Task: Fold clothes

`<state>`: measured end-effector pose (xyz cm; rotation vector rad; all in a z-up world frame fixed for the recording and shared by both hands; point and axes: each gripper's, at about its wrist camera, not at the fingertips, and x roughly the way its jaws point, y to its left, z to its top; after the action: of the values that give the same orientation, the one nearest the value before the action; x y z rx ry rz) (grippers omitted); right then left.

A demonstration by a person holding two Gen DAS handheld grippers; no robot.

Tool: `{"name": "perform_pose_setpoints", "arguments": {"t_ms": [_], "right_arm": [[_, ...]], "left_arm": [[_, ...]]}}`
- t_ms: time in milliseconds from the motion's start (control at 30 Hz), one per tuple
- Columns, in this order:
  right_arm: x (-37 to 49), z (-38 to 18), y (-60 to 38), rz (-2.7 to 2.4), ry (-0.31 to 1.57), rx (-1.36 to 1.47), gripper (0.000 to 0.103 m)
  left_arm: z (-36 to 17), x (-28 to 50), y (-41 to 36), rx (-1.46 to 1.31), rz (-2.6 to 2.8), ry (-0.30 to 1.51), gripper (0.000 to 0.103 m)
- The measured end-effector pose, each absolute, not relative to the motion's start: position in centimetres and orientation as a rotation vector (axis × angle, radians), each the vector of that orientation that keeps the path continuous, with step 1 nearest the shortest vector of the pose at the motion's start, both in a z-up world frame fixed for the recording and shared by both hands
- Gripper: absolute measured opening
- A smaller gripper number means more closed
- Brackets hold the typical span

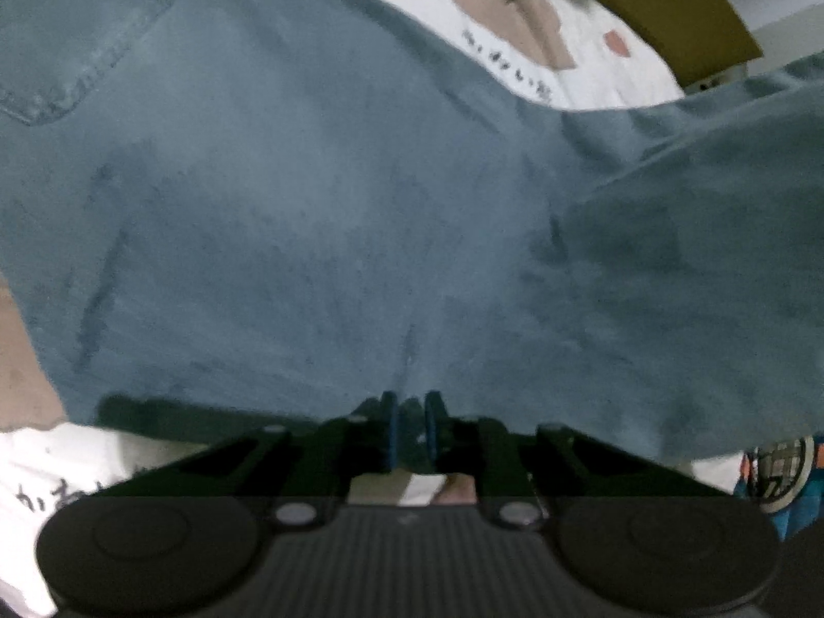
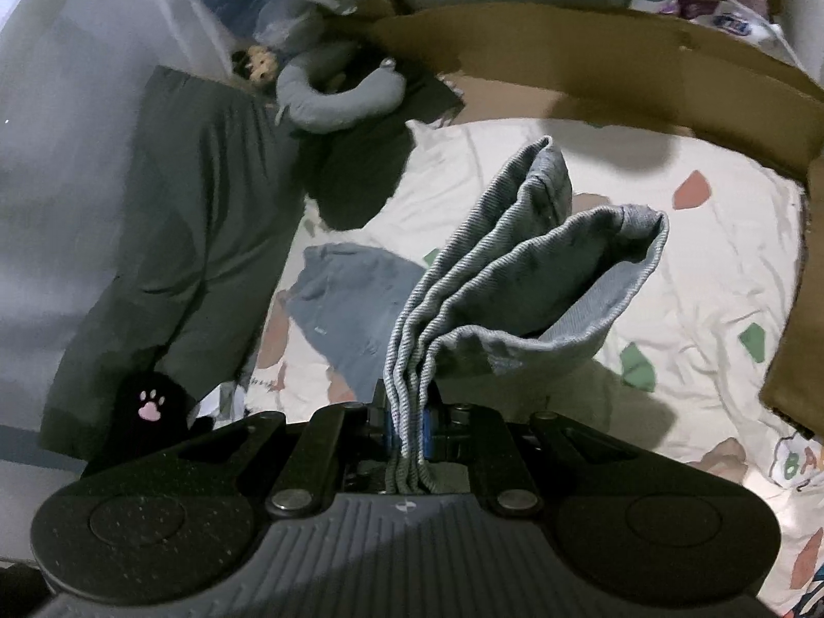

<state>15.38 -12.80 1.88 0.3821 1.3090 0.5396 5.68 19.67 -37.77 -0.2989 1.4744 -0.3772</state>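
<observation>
Blue-grey denim jeans (image 1: pixel 319 216) fill the left wrist view, spread over a white printed sheet (image 1: pixel 607 72), with a stitched pocket (image 1: pixel 77 77) at the upper left. My left gripper (image 1: pixel 412 412) sits at the cloth's near edge, its blue pads close together with a pinch of denim between them. In the right wrist view my right gripper (image 2: pixel 409 422) is shut on several bunched layers of the jeans (image 2: pixel 515 278), which stand up off the bed and fan open at the hem. Another part of the denim (image 2: pixel 355 309) lies flat on the sheet (image 2: pixel 695 283) behind.
A dark green garment (image 2: pixel 180 237) lies along the left of the bed. Behind it sit a grey neck pillow (image 2: pixel 335 98) and a small plush. Cardboard (image 2: pixel 618 62) runs along the far and right sides. A black item with a pink paw print (image 2: pixel 149 401) sits near my right gripper.
</observation>
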Motion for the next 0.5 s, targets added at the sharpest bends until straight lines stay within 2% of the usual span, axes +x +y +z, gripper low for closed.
{"name": "perform_pose_setpoints", "arguments": {"t_ms": [500], "right_arm": [[14.2,2.5,-9.1,0.62,1.272,0.412,0.009]], "left_arm": [[-39.9,10.8,14.8,-0.317,-0.387,1.457,0.011]]}}
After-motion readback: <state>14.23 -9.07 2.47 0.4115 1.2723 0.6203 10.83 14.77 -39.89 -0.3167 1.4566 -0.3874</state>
